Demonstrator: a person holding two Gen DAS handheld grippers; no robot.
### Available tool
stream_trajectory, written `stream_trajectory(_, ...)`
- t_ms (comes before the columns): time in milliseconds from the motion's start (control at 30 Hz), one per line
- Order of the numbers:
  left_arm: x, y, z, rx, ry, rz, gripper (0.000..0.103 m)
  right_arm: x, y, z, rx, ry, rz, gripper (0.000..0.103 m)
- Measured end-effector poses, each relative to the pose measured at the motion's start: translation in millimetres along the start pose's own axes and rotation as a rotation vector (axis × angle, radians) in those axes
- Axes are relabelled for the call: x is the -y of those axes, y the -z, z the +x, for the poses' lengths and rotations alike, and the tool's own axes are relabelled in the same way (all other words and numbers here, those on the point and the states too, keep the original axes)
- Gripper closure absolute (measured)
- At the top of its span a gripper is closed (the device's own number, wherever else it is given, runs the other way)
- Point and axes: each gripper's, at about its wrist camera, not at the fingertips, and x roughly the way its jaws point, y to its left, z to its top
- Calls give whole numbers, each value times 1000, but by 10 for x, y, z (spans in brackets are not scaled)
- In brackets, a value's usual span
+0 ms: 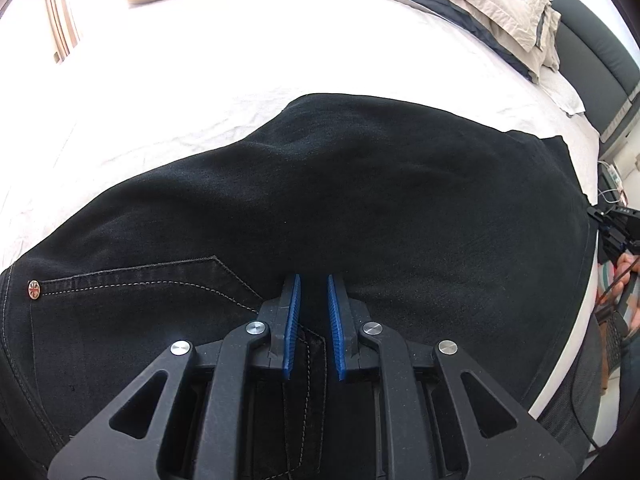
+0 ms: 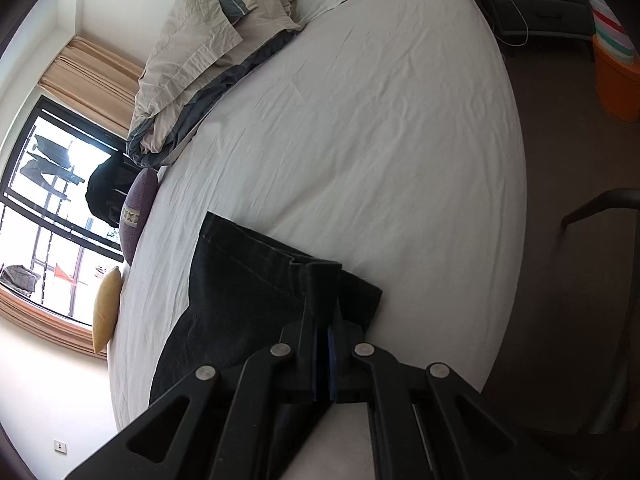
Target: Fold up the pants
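Black jeans [image 1: 340, 200] lie across the white bed sheet [image 1: 180, 92], back pocket and rivet at the left. My left gripper [image 1: 313, 282] hovers just over the seat seam with its blue pads a narrow gap apart, holding nothing. In the right wrist view the jeans' leg hems [image 2: 256, 276] lie on the sheet [image 2: 380, 140]. My right gripper [image 2: 325, 300] is shut on the hem fabric near the bed's edge. The right gripper also shows at the left wrist view's right edge [image 1: 616, 228].
A crumpled beige and grey duvet [image 2: 208, 48] lies at the far side of the bed. A purple cushion [image 2: 138, 212] and a yellow cushion [image 2: 106, 312] sit near the window. A dark nightstand [image 2: 540, 0], an orange bin [image 2: 618, 84] and a chair [image 2: 616, 280] stand on the floor.
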Motion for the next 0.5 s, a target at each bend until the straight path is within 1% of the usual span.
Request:
stream_trajectory(167, -49, 40, -6, 15, 16, -18, 89, 21, 5, -2, -5, -1, -3, 102)
stream_trajectory(267, -92, 66, -29, 28, 30, -37, 89, -36, 13, -84, -9, 42, -30, 100)
stream_trajectory(300, -106, 77, -34, 32, 34, -40, 89, -56, 3, -133, -5, 75, -34, 97)
stream_trajectory(333, -120, 91, -31, 36, 38, -42, 89, -104, -10, -205, 9, 139, -44, 94)
stream_trajectory(367, -136, 104, -34, 40, 41, -42, 89, -159, -25, -291, 36, 227, -60, 74)
stream_trajectory(400, -149, 116, -34, 45, 44, -45, 89, -238, -27, -391, 80, 268, -82, 58)
stream_trajectory(433, -157, 128, -28, 51, 46, -49, 89, -355, -32, -472, 108, 256, -122, 57)
stream_trajectory(500, -165, 146, -27, 60, 45, -51, 89, -727, -9, -582, 155, 258, -254, 57)
